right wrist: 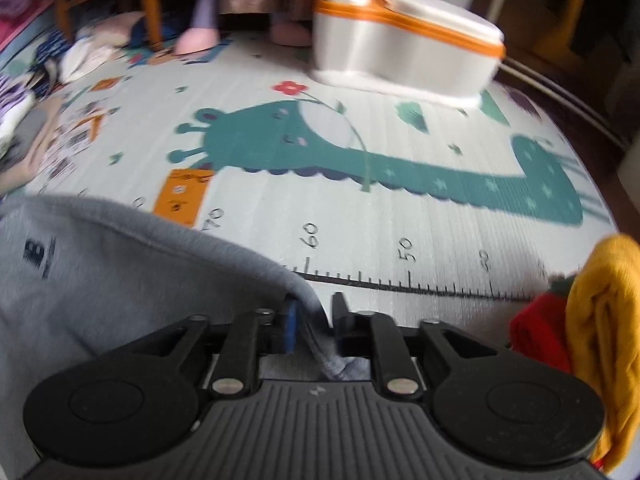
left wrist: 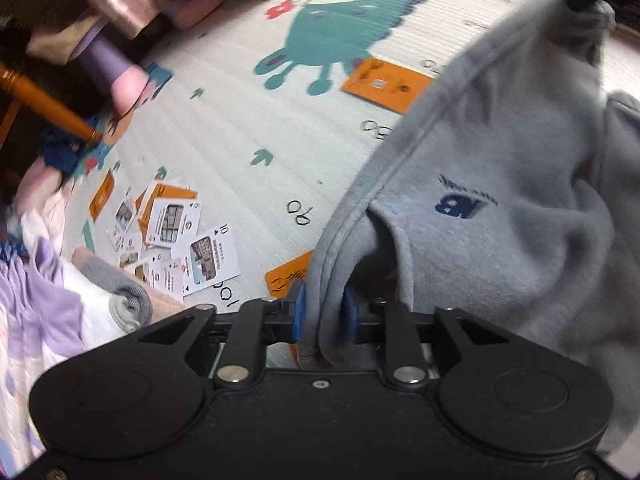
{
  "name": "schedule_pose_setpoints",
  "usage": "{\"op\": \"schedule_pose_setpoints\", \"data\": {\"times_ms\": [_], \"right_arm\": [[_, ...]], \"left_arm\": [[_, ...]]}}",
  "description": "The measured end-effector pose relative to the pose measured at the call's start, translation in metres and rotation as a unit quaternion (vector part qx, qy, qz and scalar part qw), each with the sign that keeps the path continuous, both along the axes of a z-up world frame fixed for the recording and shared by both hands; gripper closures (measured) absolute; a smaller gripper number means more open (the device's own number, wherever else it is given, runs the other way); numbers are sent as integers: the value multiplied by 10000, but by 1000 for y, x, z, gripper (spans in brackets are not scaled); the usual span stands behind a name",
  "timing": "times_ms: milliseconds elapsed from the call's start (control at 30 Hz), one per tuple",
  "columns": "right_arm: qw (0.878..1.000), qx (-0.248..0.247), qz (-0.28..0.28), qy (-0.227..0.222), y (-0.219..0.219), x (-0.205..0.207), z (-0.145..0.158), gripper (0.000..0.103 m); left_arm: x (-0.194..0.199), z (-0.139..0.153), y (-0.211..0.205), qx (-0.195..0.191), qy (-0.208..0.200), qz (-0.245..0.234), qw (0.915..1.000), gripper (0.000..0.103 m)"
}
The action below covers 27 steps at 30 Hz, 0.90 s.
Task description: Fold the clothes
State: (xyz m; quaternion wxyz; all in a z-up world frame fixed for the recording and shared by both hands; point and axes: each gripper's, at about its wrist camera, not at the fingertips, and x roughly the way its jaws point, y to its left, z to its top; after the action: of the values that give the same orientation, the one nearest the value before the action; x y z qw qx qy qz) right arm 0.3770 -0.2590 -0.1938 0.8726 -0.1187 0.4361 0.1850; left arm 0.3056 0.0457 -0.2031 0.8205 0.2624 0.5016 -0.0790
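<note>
Two grippers share one grey sweatshirt [left wrist: 500,184], draped above the play mat [left wrist: 248,128]. Left gripper [left wrist: 323,312] has its hem between narrowly parted pads, maybe still pinched; right gripper [right wrist: 314,320] has eased apart, cloth loose between. Prob. laying-down step; next needs fabric spread flat w/o bunching.

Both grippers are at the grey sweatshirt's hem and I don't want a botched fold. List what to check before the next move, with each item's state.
1. Left gripper grips the grey sweatshirt: ok, the hem fills the gap between its pads.
2. Right gripper grips the hem: not ok, the fabric lies against one pad and a gap shows beside the other.
3. Play mat beyond the hem bare: ok in the right wrist view.
4. Orange card clear of the sweatshirt: not ok, the hem overlaps it.
5. Yellow garment apart from the sweatshirt: ok.
6. Sweatshirt lies smooth: not ok, it is bunched.
</note>
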Motion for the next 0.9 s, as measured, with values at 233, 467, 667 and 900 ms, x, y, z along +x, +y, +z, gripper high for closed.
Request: {"op": "schedule_pose_setpoints", "data": {"times_ms": [233, 467, 667, 900], "right_arm": [[9969, 546, -553, 91, -38, -6, 10, 56], [9905, 1001, -492, 798, -67, -49, -4, 54], [9896, 923, -114, 1101, -56, -94, -30, 53], [9929, 687, -6, 968, -34, -93, -49, 44]], "left_arm": [[-15, 9, 22, -765, -174, 603, 9951, 56], [-77, 6, 57, -2211, -84, 1442, 9645, 50], [-128, -14, 68, -2902, 137, 1821, 9394, 39], [-143, -35, 75, -2973, 165, 2149, 9301, 35]]}}
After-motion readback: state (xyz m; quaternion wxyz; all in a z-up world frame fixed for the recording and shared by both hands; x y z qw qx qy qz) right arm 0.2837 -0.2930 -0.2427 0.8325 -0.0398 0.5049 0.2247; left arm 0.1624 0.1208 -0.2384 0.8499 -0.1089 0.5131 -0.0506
